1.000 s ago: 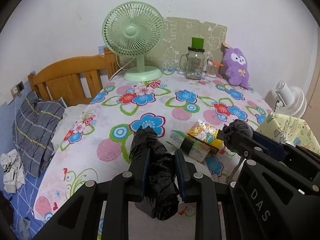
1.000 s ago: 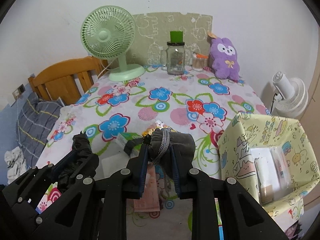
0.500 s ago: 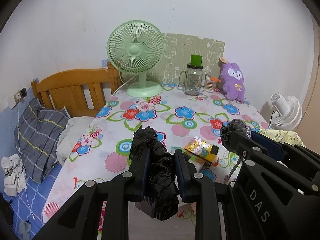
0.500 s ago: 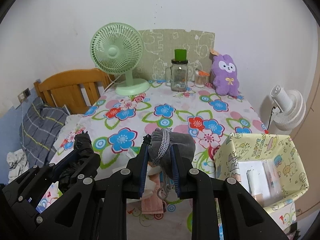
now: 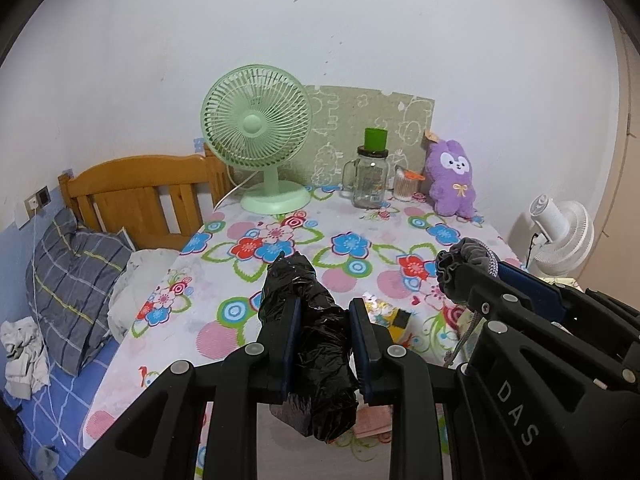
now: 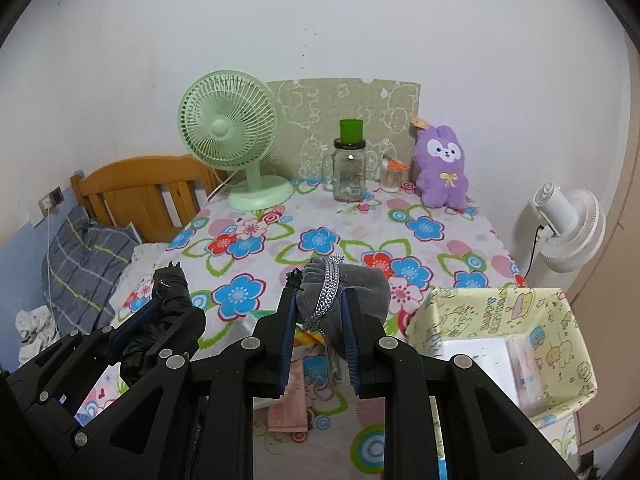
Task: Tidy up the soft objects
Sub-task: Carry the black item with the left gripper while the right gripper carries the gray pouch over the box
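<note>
My left gripper (image 5: 324, 312) is shut on a crumpled black plastic bag (image 5: 316, 344), held above the near part of the flowered table (image 5: 344, 240); the gripper and bag also show in the right wrist view (image 6: 168, 296). My right gripper (image 6: 318, 300) is shut on a grey drawstring pouch (image 6: 360, 288) with a silver cord, held above the table's near edge; the pouch also shows in the left wrist view (image 5: 464, 268). A yellow patterned box (image 6: 500, 312) with items inside stands at the right. A pink cloth (image 6: 288, 416) lies below the grippers.
At the back of the table stand a green fan (image 6: 232, 132), a glass jar (image 6: 350, 172) with a green cup on top, a small cotton-swab holder (image 6: 390, 176) and a purple plush (image 6: 440, 172). A yellow packet (image 5: 394, 314) lies near. A bed (image 5: 80, 280) is left, a white fan (image 6: 568, 232) right.
Both grippers have risen and pulled back from the table with their loads still held; the table and its objects look farther away and more of the wall shows.
</note>
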{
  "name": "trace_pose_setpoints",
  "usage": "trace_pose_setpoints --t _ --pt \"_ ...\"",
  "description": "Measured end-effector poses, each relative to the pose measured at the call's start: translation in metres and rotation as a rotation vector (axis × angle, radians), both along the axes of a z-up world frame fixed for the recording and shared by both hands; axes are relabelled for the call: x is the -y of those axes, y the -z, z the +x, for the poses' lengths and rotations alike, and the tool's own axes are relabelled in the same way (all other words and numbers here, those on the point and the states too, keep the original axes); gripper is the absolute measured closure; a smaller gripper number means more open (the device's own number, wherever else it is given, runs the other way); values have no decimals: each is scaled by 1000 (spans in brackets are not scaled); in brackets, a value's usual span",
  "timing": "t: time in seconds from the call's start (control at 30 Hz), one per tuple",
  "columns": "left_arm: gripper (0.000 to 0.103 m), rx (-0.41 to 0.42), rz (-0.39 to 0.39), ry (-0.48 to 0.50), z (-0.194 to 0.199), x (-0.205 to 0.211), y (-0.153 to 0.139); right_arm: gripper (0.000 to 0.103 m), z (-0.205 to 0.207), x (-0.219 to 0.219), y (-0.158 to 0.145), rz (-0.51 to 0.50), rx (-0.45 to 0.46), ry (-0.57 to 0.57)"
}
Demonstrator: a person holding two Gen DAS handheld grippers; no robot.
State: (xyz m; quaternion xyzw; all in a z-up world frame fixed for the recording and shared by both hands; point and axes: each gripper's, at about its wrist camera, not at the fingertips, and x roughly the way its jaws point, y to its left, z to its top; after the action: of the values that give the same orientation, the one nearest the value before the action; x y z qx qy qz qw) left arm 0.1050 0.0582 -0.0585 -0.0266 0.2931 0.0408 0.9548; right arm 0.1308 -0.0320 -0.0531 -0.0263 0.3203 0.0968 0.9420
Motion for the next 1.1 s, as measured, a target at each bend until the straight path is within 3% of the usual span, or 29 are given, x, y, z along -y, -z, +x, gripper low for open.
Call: trace_pose_setpoints --t 1.1 --pt "80 30 -7 117 17 98 -14 78 5 105 -19 15 39 103"
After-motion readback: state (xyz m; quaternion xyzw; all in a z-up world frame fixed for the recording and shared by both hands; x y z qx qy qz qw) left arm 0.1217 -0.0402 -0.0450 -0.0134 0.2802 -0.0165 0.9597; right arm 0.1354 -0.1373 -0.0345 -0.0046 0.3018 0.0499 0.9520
